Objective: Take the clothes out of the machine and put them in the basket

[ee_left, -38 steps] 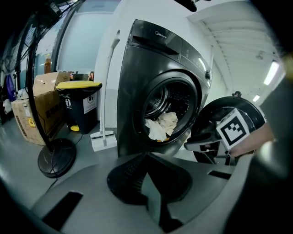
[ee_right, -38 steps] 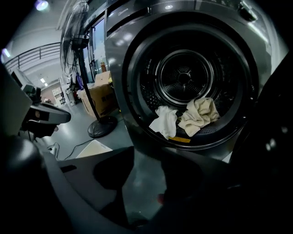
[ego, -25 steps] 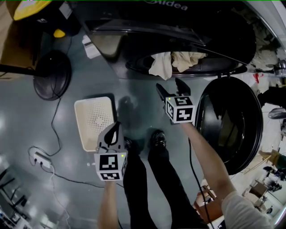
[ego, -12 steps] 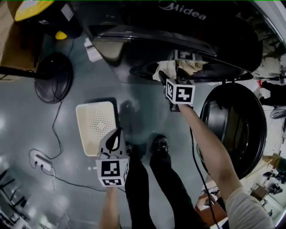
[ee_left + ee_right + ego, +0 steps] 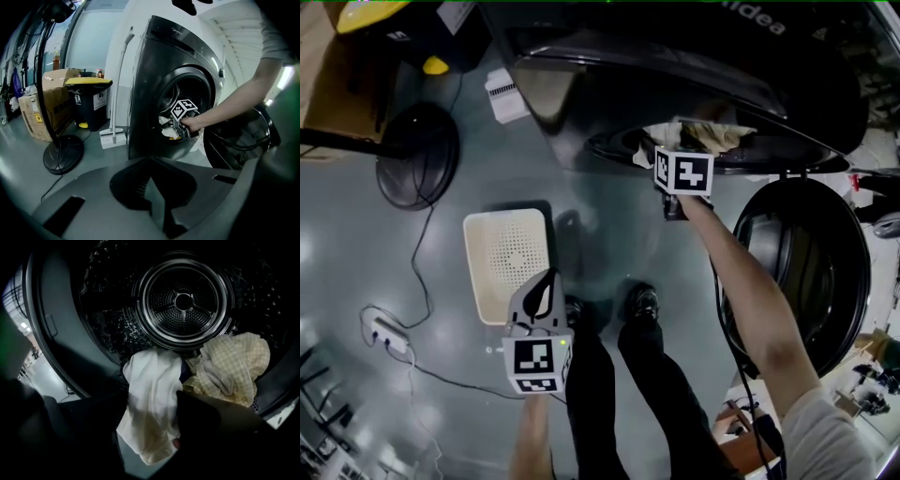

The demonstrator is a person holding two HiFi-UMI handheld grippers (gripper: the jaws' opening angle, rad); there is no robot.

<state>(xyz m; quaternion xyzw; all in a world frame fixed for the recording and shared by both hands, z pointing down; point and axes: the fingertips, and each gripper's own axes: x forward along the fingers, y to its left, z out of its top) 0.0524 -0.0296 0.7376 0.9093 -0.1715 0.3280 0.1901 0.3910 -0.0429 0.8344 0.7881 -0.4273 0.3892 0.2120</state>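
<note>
Right claw (image 5: 147, 404) wide apart, just closing slightly, white cloth (image 5: 152, 380) loose between the jaws, draped over the machine (image 5: 150, 93) rim (checked cloth (image 5: 234, 362) beside). Left claw (image 5: 544, 281) closed, empty, by the basket (image 5: 472, 272) edge.

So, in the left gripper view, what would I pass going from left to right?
Cardboard box → black bin with a yellow lid → white brush → washing machine → its open door.
</note>
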